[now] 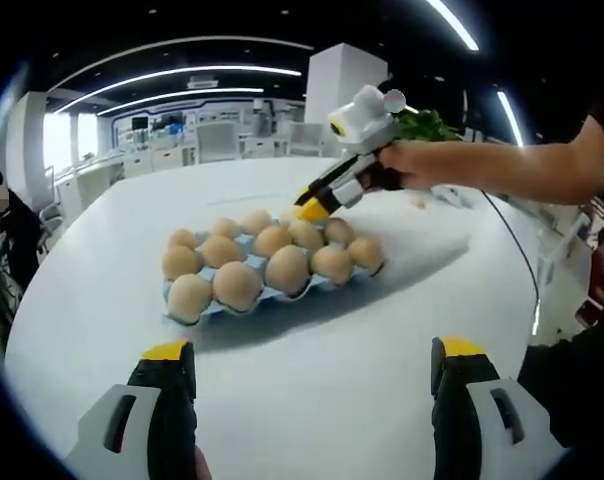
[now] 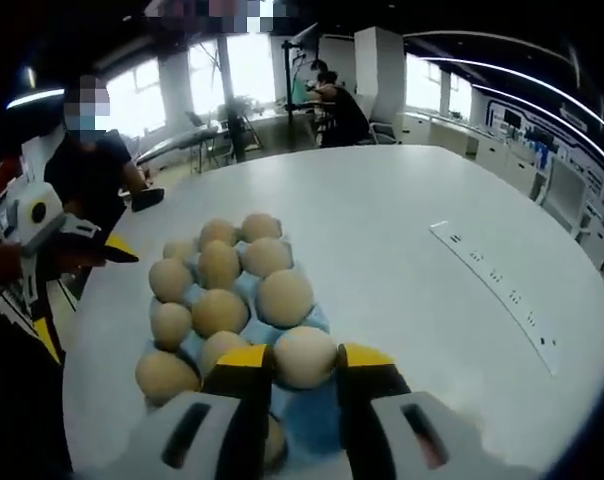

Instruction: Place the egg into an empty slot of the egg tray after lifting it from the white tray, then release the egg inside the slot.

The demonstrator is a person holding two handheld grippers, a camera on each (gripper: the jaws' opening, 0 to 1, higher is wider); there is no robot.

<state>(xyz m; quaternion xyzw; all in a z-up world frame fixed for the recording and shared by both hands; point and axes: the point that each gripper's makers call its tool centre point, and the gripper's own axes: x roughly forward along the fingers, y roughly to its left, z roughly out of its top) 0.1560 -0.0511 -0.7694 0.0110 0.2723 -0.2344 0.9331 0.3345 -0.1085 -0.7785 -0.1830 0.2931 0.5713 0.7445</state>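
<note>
A blue egg tray [image 1: 214, 313] [image 2: 312, 425] holding several brown eggs lies on the round white table [image 1: 332, 400]. In the right gripper view, my right gripper [image 2: 305, 358] is shut on a pale brown egg [image 2: 304, 355], low over the near end of the tray. In the left gripper view, the right gripper [image 1: 310, 209] reaches in from the right, held by a hand, with its yellow tips at the tray's far edge. My left gripper [image 1: 313, 350] hangs open in front of the tray, with nothing between its jaws. It also appears at the left of the right gripper view [image 2: 110, 250].
A long white strip [image 2: 492, 278] lies on the table to the right of the tray. A person [image 2: 92, 170] stands past the table's far left edge. Desks, chairs and a green plant [image 1: 427, 125] lie beyond the table.
</note>
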